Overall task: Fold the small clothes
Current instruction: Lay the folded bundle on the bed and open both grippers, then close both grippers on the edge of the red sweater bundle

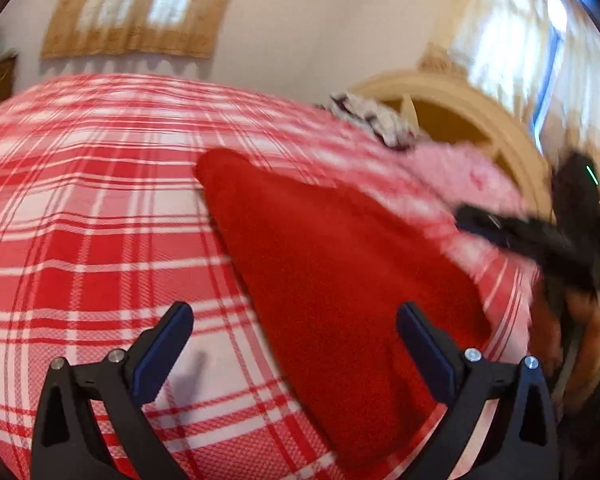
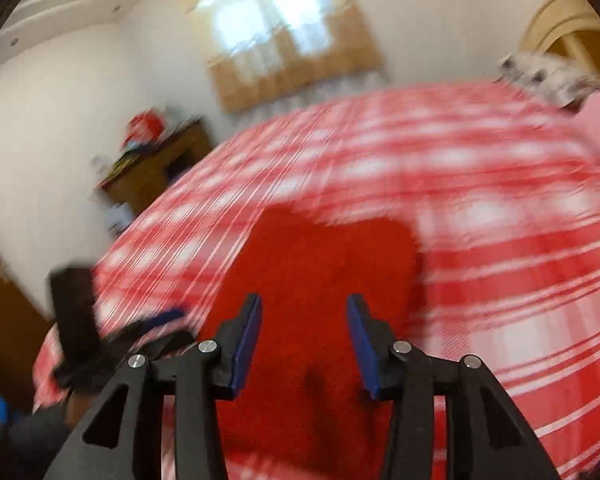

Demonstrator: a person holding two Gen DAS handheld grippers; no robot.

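Left wrist view shows me my left gripper (image 1: 294,316) with its jaws spread wide and nothing between them; it hangs above the red and white checked cover (image 1: 100,208) at the near edge of the red garment (image 1: 340,280). This red garment lies flat on the cover as a long folded shape, narrow at the far end and wider toward me. Behind it I see a pink cloth (image 1: 464,176) and a grey-white patterned cloth (image 1: 372,114), both near the far right edge of the bed. My right gripper (image 1: 500,228) appears blurred at the right side, just over the edge of the red garment. In the right wrist view, my right gripper (image 2: 304,322) has its jaws partly open and empty, above the red garment (image 2: 320,280). The picture is strongly blurred, so I cannot tell any finer detail there.
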